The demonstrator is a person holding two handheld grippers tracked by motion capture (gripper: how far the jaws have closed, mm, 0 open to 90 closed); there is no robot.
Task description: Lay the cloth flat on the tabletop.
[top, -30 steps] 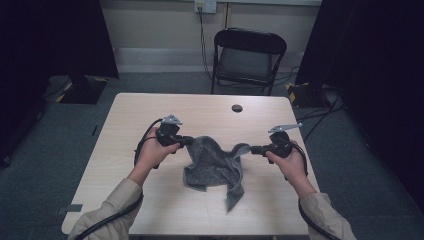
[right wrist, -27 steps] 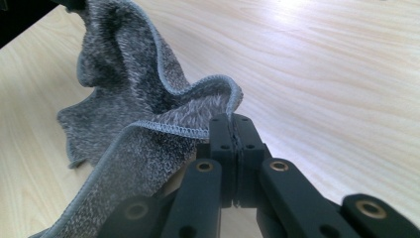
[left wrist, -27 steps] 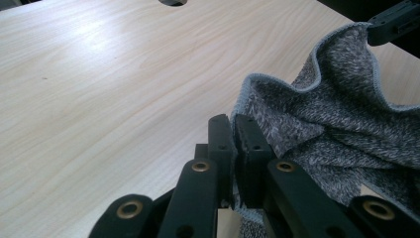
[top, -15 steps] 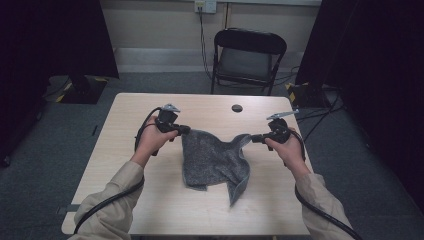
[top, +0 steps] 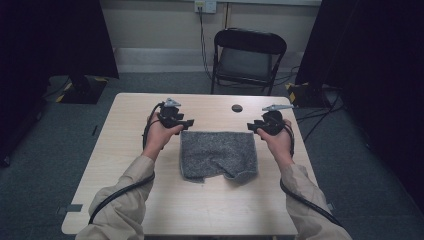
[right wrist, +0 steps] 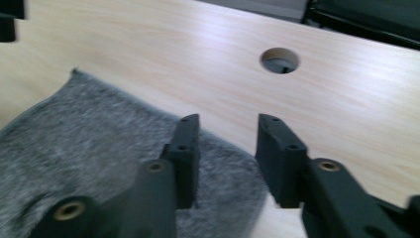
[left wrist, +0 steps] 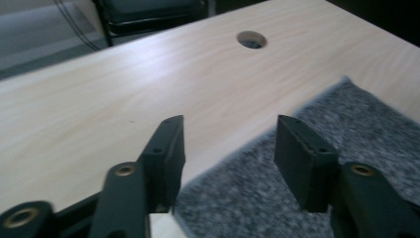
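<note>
A grey felt-like cloth (top: 217,155) lies spread on the wooden table (top: 125,165), its near right corner curled. My left gripper (top: 189,122) hovers at the cloth's far left corner. Its jaws have just been opening and stand apart, pressing on nothing. In the left gripper view the cloth (left wrist: 346,129) lies below the left gripper (left wrist: 228,134). My right gripper (top: 251,127) is at the far right corner, and its jaws have also just been opening. In the right gripper view the cloth's edge (right wrist: 89,144) passes under the right gripper (right wrist: 228,126).
A round cable hole (top: 237,108) sits in the table beyond the cloth, also the hole (left wrist: 251,39) and the hole (right wrist: 280,60). A black folding chair (top: 247,55) stands behind the table. Cables trail from both grippers along the person's sleeves.
The cloth hung bunched between the two shut grippers; now it lies flat. Both hands moved toward the far side of the table, and both grippers opened and let go.
</note>
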